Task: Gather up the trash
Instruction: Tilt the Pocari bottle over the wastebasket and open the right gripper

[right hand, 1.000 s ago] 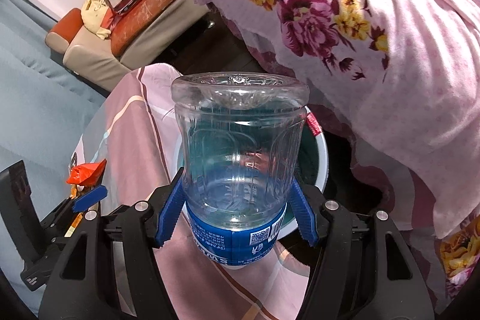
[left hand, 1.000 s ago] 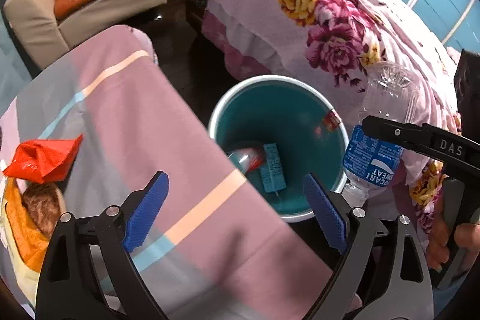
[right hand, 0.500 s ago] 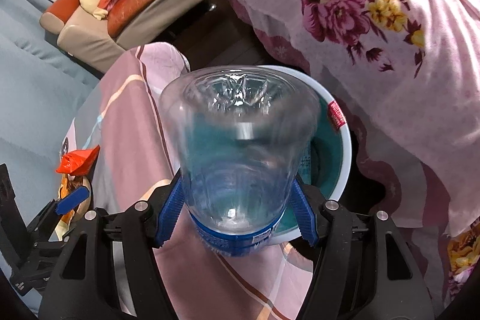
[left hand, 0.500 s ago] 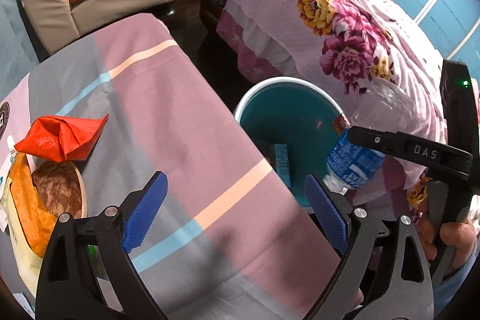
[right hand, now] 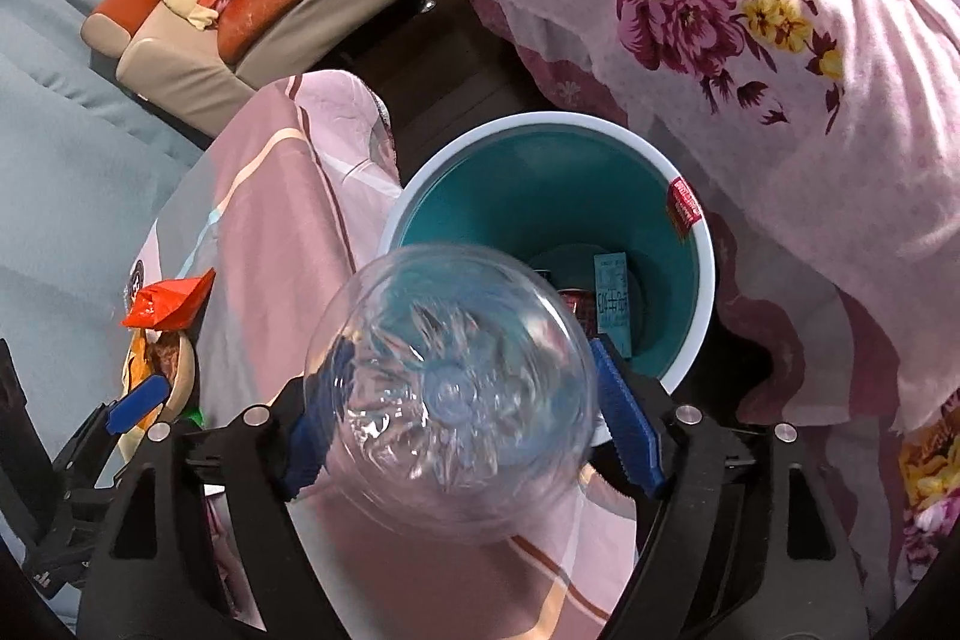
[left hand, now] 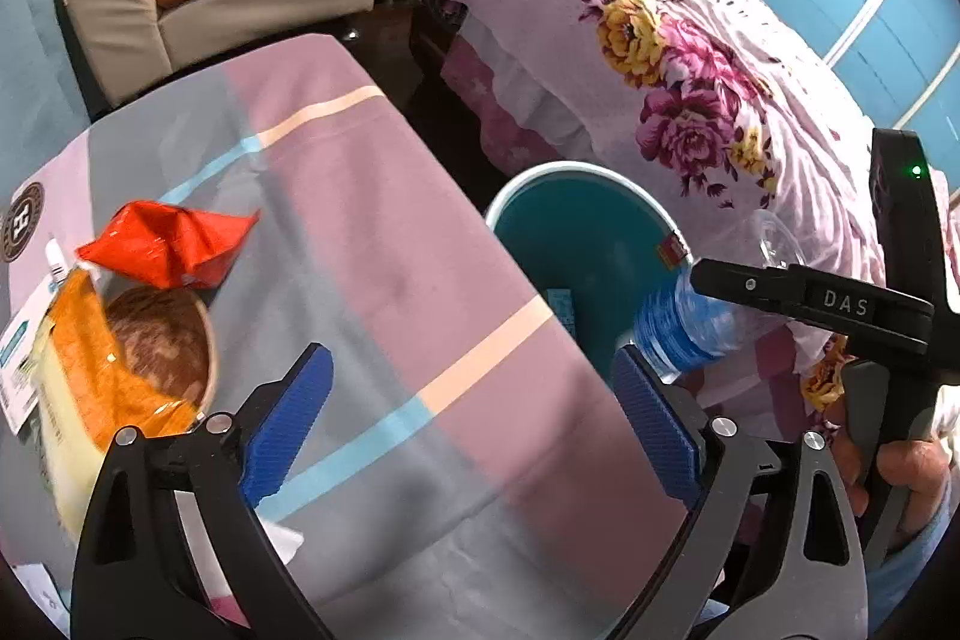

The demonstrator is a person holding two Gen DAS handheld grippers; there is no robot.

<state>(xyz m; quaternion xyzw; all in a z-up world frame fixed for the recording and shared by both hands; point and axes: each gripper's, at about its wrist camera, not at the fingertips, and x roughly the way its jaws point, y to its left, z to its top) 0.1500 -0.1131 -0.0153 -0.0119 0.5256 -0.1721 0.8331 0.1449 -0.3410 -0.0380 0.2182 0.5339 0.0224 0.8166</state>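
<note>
Since a second ago, when it stood upright in the pads, the bottle has tipped over so its base faces the right wrist camera, still clamped in the right gripper at the near rim of the bin, so the drop looks close. By my count: one bottle, one bin with a carton and a can or so already inside, and on the table one red wrapper beside an orange-and-yellow bag pile. Over the table, the left gripper hangs with jaws spread, empty.
</note>
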